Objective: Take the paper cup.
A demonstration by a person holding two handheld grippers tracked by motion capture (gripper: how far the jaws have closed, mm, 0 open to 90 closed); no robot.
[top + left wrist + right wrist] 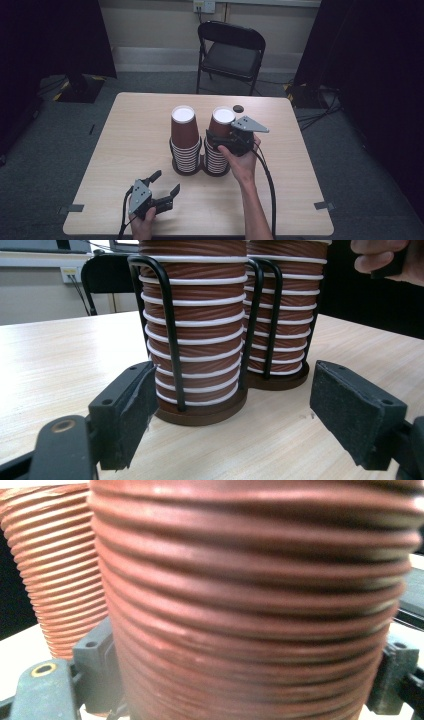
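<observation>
Two stacks of brown ribbed paper cups stand side by side in black wire holders (169,330) at mid-table: the left stack (184,132) and the right stack (223,117). My right gripper (216,138) reaches in from the right at the top cup of the right stack. In the right gripper view that cup (250,595) spans the whole gap of the right gripper (245,680), with a pad against each side. My left gripper (167,181) rests low near the table's front left, open and holding nothing. Its left gripper view (240,415) faces the base of the left stack (195,340).
A small black round object (238,108) lies on the table (130,130) behind the right stack. A black folding chair (230,50) stands beyond the far edge. Dark curtains hang at both sides. Bare wood lies left of the stacks.
</observation>
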